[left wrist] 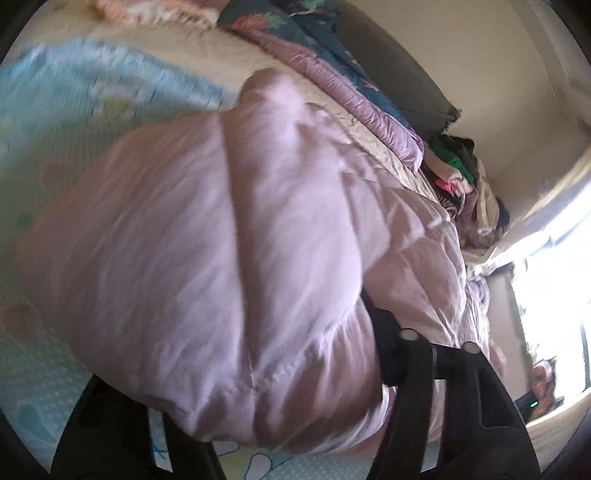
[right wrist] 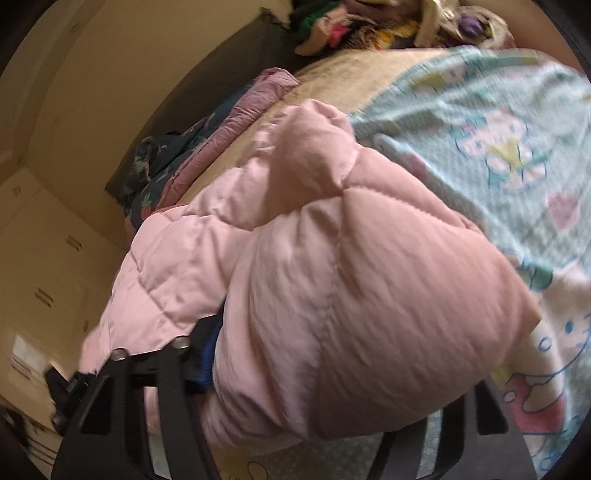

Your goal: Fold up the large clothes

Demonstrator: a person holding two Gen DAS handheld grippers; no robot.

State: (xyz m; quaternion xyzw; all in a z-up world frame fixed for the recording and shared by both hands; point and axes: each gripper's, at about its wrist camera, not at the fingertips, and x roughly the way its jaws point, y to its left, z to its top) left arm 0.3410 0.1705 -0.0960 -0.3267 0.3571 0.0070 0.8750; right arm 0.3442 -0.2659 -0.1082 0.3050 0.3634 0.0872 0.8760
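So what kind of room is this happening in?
Most likely a bedroom. A pink puffy jacket is being handled over a bed covered by a cartoon-print blanket, with a heap of clothes at the far end and a dark headboard against the wall.

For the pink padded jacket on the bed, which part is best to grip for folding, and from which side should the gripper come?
Grip the pink padded jacket at a thin stitched seam or outer edge, not on a puffy panel, which would likely slip. Come in low from the near side, along the cartoon-print blanket. Both views already show the padding bunched between the fingers; whether the grippers are closed on it cannot be told.
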